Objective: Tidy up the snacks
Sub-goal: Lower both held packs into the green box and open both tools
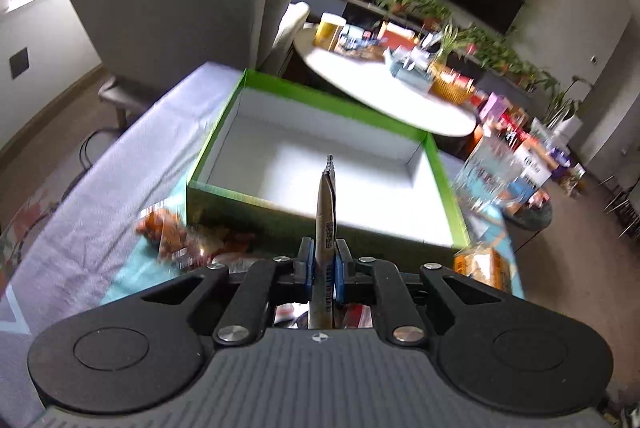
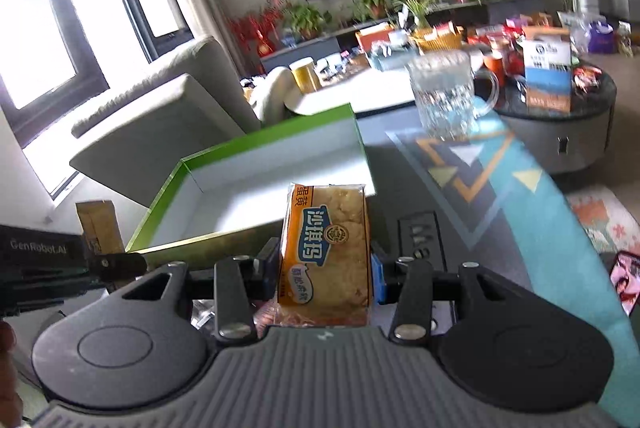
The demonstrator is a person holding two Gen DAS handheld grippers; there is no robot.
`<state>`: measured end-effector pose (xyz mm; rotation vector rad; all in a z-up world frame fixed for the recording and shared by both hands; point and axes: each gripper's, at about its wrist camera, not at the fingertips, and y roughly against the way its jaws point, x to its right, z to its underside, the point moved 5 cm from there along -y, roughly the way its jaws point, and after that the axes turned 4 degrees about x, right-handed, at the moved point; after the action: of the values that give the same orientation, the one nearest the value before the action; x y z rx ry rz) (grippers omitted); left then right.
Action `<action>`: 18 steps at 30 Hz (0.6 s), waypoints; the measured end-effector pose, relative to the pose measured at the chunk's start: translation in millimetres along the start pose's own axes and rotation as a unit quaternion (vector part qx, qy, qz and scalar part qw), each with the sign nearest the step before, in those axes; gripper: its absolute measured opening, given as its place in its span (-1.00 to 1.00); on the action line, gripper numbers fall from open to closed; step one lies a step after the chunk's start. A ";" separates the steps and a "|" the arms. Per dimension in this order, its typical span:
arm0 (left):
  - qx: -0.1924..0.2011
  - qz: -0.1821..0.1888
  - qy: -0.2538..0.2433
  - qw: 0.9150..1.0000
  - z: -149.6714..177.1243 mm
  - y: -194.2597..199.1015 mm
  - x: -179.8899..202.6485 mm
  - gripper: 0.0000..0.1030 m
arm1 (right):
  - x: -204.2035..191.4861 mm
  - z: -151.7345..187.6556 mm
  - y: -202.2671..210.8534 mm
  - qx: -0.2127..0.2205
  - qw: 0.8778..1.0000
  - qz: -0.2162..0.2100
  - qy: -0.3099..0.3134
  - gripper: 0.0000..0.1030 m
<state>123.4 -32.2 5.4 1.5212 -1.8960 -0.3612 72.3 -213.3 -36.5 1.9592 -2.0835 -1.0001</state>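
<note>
Pinching thin tan paper snack packet [image 1: 325, 224] edge-on in left hand-held gripper [image 1: 324, 262], over green-walled white-lined open box [image 1: 442, 184]. Gripping orange-labelled pastry packet [image 2: 326, 252] in right hand-held gripper [image 2: 326, 274], near box front wall.

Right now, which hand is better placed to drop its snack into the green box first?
Left, probably. The left tool holds the thin brown packet with its tip already over the green box. The right tool grips the orange pastry pack short of the near wall.
</note>
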 end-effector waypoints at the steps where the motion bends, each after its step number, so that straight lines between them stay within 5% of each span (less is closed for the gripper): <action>1: 0.009 0.001 -0.001 1.000 -6.4 3.3 1.4 -0.82 | -1.7 -2.7 -0.1 0.004 1.000 -0.002 0.001 -0.34; 18: 0.137 -0.002 -0.036 0.990 -107.3 0.7 31.3 -0.82 | -23.8 -60.6 -43.0 0.058 0.998 -0.025 0.031 -0.34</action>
<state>189.6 -41.1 95.0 1.7080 -2.0665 -0.1621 143.1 -212.2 -3.7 2.0788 -2.1126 -0.8339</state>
